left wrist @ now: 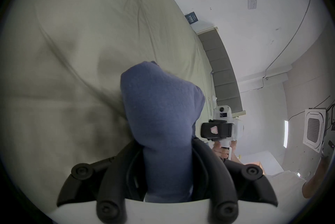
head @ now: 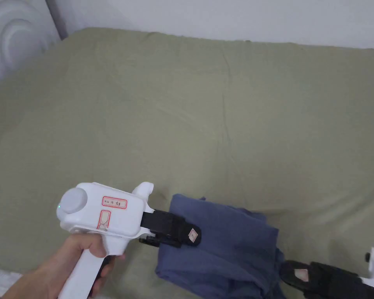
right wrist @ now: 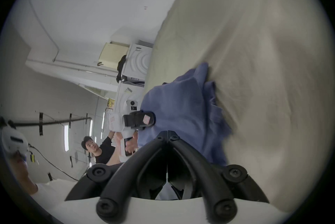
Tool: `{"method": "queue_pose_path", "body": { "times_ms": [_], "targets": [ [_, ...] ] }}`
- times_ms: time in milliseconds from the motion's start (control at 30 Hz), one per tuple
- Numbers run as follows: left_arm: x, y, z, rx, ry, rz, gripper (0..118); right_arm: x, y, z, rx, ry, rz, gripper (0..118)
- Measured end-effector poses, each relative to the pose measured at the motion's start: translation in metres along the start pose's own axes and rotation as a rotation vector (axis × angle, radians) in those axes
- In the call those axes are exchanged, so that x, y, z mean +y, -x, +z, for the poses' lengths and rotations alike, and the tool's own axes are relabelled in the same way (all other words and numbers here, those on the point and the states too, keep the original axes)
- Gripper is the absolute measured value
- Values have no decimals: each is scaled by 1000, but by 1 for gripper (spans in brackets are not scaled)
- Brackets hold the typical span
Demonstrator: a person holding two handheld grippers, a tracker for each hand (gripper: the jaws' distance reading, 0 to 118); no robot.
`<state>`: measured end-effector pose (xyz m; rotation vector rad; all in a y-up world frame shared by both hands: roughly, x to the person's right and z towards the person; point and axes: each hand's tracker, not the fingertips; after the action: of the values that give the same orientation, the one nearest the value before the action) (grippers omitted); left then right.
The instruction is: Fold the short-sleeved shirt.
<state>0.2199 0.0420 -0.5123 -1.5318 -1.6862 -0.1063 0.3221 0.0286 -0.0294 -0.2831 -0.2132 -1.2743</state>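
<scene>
The folded blue shirt [head: 225, 245] lies on the olive bed sheet [head: 221, 116], at its near edge. The left hand-held gripper [head: 182, 233] clamps the shirt's left edge. The right hand-held gripper [head: 299, 275], jaws closed together, touches the shirt's right edge; whether it pinches cloth, I cannot tell.

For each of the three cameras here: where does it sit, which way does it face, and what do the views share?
Head view: on the person's head, facing down at the blue shirt on the olive bedsheet; the left gripper, the hand holding it and the right gripper show.
Left gripper view: rides the left gripper, fingers clamping shirt cloth.
Right gripper view: rides the right gripper, fingers closed at the shirt's edge.
Shared: shirt and bedsheet in all three.
</scene>
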Motion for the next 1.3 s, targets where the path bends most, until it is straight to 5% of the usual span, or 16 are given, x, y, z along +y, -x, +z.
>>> {"method": "queue_pose_path", "body": {
  "times_ms": [167,533,567,600,633,667,900,967,1033,1067,1133,1200,1300],
  "targets": [
    [26,34,111,199,-46,31,29,-13,31,10,-110,-38,112,0],
    [87,118,247,323,-90,134,30,-25,42,13,-140,-70,81,0],
    [90,120,249,315,-94,126,33,-24,42,12,-149,-73,78,0],
    [92,120,249,314,-92,128,49,-23,41,10,-154,-72,74,0],
    [94,121,248,312,-94,127,95,-23,40,9,-152,-70,72,0],
    [96,119,249,348,-115,114,118,-22,43,6,-161,-73,68,0],
    [83,62,271,551,-267,23,118,-15,51,23,-184,-126,110,0],
    [74,33,259,615,-253,-7,118,-12,62,34,-236,-172,174,0],
    [61,9,241,618,-307,-32,112,-6,79,46,-325,-220,268,0],
    [55,-8,233,590,-356,-35,98,-4,89,52,-398,-270,310,0],
    [39,-45,199,629,-366,-118,0,-1,109,65,-502,-362,404,0],
    [13,-60,149,665,-425,-212,0,3,123,74,-619,-422,499,0],
    [-4,-134,91,533,-465,-252,0,9,146,86,-772,-500,654,0]
  ]
}}
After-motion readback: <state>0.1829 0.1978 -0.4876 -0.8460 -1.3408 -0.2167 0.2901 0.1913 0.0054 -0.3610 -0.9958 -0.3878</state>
